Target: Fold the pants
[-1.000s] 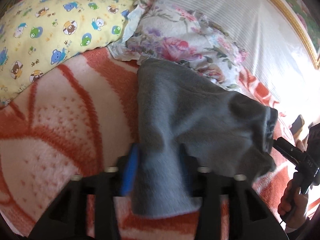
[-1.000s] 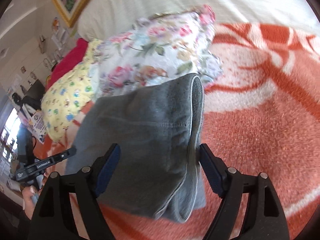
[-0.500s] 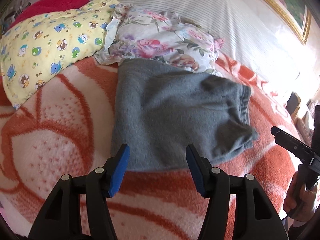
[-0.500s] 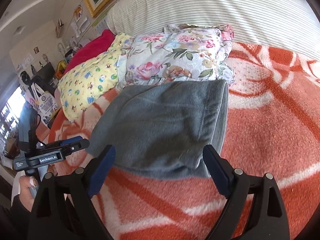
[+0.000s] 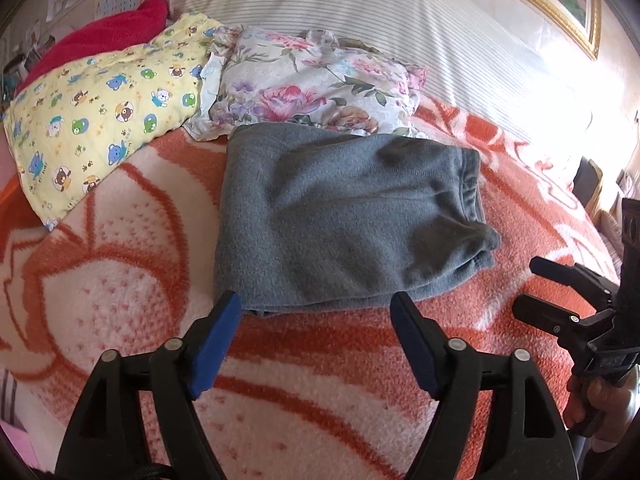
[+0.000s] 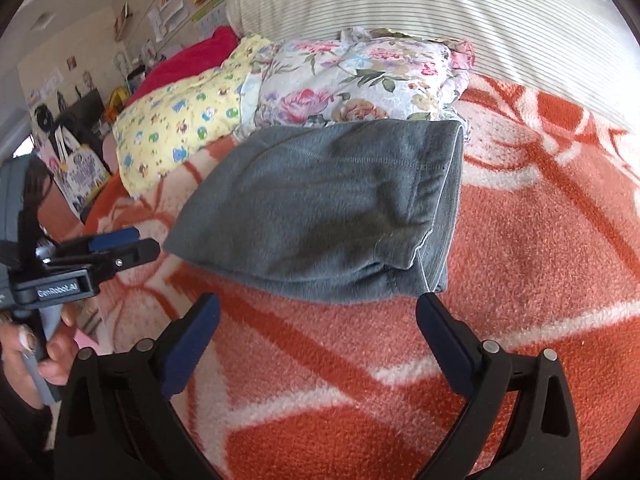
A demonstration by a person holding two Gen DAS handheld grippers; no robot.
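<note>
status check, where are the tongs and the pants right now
Left tongs open, empty. Right tongs open, empty. Gray pants folded on the orange blanket, far edge against the floral pillow. Nothing in the way.

Orange-and-white blanket (image 5: 120,280) is covering the bed. 2 pillows are lying side by side at its far end: yellow cartoon-print pillow (image 5: 100,112), floral pillow (image 5: 312,88). Red fabric (image 5: 100,36), possibly a blanket, is showing behind. Gold-framed picture (image 5: 560,4) is hanging above.
</note>
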